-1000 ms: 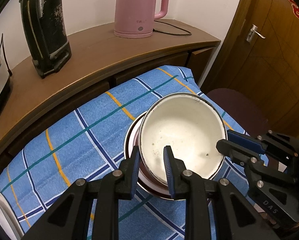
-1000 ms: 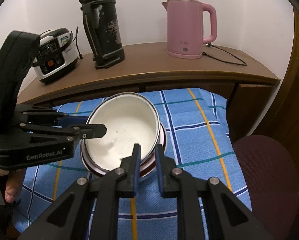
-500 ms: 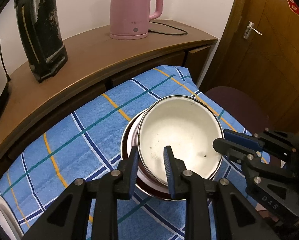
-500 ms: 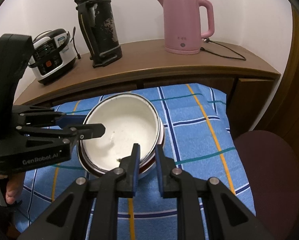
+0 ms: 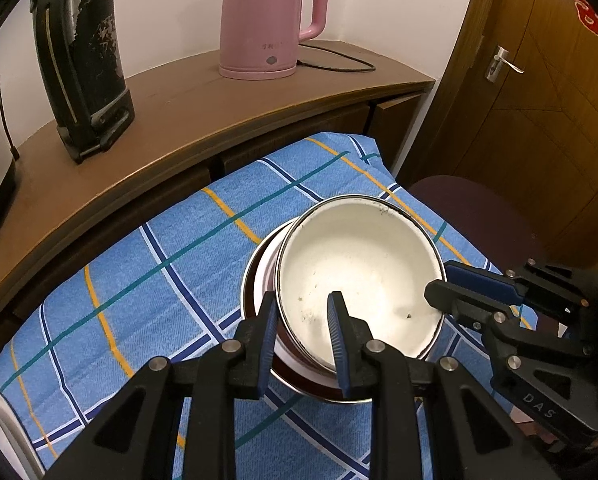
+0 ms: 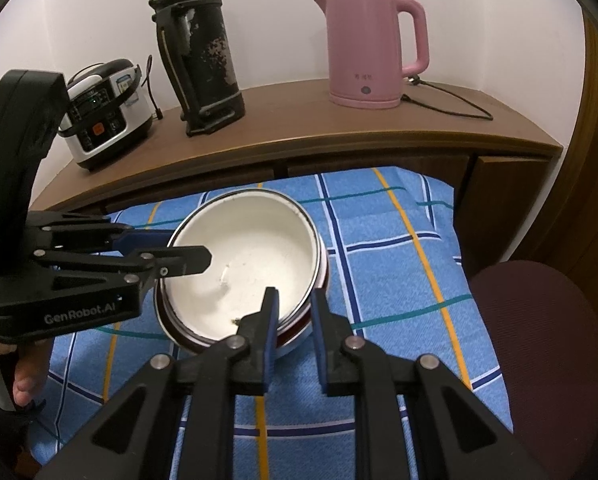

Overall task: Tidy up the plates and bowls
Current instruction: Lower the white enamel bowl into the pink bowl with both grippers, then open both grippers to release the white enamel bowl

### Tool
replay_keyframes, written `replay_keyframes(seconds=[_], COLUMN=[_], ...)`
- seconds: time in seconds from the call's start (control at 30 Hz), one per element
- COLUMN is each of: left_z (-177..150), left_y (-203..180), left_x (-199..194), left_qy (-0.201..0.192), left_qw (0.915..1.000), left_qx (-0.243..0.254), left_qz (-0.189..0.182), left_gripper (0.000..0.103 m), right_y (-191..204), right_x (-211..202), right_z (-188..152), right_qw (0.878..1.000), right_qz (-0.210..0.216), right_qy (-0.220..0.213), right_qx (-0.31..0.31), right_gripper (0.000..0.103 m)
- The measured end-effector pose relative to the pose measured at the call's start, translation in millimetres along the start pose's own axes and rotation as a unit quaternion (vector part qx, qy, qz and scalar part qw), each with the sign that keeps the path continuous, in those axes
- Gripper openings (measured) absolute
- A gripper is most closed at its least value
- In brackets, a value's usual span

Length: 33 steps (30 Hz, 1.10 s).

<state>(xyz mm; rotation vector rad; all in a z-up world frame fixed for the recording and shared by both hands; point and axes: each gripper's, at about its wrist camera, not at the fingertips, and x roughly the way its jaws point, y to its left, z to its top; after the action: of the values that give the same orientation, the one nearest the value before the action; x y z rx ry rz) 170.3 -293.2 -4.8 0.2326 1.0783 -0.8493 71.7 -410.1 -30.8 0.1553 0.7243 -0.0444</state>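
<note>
Standing behind the white bowl [image 6: 251, 256]: pink kettle [image 6: 369, 48], black flask [image 6: 197, 52].

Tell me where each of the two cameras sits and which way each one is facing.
Left wrist view: sits on the left hand-held gripper, looking down along its fingers, closed on the white bowl's near rim; the right hand-held gripper enters from the right.
Right wrist view: sits on the right hand-held gripper, facing the cabinet, its fingers clamping the bowl's rim; the left hand-held gripper and fingers of a hand show at left.
Shared: bowl, blue checked cloth, pink kettle, black flask.
</note>
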Motion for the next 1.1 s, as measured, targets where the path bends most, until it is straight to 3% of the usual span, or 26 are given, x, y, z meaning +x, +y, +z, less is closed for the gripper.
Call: replay_keyframes(seconds=[0.97, 1.07, 1.1], left_z=[1, 2, 3], left_y=[1, 3, 4], left_x=[-2, -7, -10], left_qy=[0.004, -0.004, -0.01], left_qw=[1.0, 1.0, 0.9998], left_qx=[-0.002, -0.004, -0.006], left_qz=[-0.003, 0.002, 0.016], left_gripper=[0.029, 0.033, 0.048], right_y=[-1, -5, -6], right_x=[-7, -7, -8], right_z=[-6, -6, -6], right_qw=[1.0, 1.0, 1.0], right_qz=[0.015, 0.014, 0.014], right_qy=[-0.006, -0.008, -0.009], right_qx=[0.002, 0.009, 0.012], right_gripper=[0.019, 0.022, 0.026])
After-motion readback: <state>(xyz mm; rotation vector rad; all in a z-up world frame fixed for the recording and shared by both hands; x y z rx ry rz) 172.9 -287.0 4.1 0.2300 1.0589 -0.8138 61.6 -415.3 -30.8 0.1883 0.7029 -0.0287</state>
